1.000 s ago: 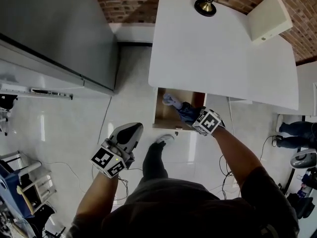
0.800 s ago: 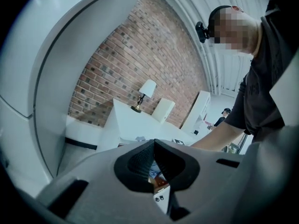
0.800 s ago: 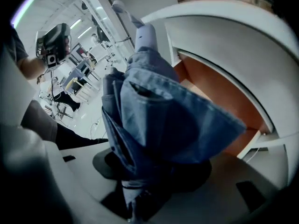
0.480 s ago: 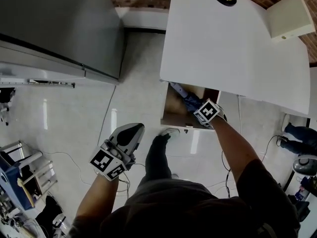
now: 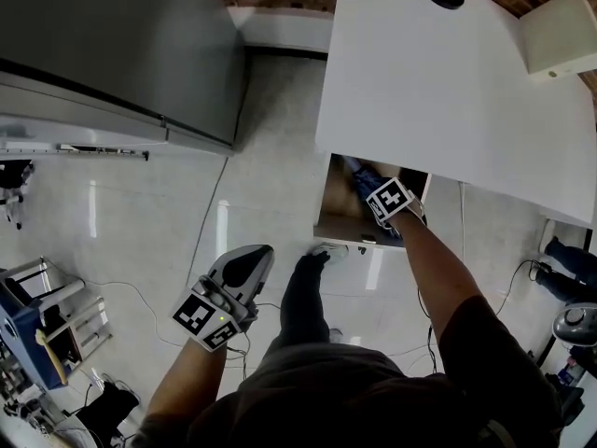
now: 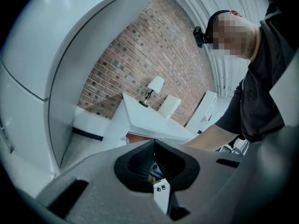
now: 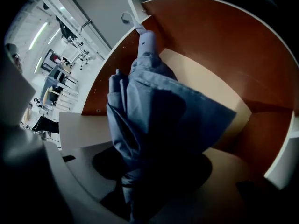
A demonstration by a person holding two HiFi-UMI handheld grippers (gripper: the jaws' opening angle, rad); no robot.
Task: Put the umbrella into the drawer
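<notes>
The right gripper (image 5: 388, 203) points steeply down into the open brown wooden drawer (image 5: 336, 215), its jaws clamped on the folded blue-grey fabric umbrella (image 7: 154, 111). The drawer stands pulled out from under the front edge of the white flat-topped table (image 5: 448, 91), which overhangs its back part. The umbrella's narrow end reaches toward the corner where the drawer's brown walls (image 7: 210, 41) meet, and I cannot tell whether it touches. The drawer's pale bottom board (image 7: 208, 90) lies bare beside the fabric. The left gripper (image 5: 252, 256) hangs well apart over the pale glossy floor (image 5: 266, 175), jaws together on nothing. Open floor runs between the table's left edge and the tall grey cabinet (image 5: 112, 45).
</notes>
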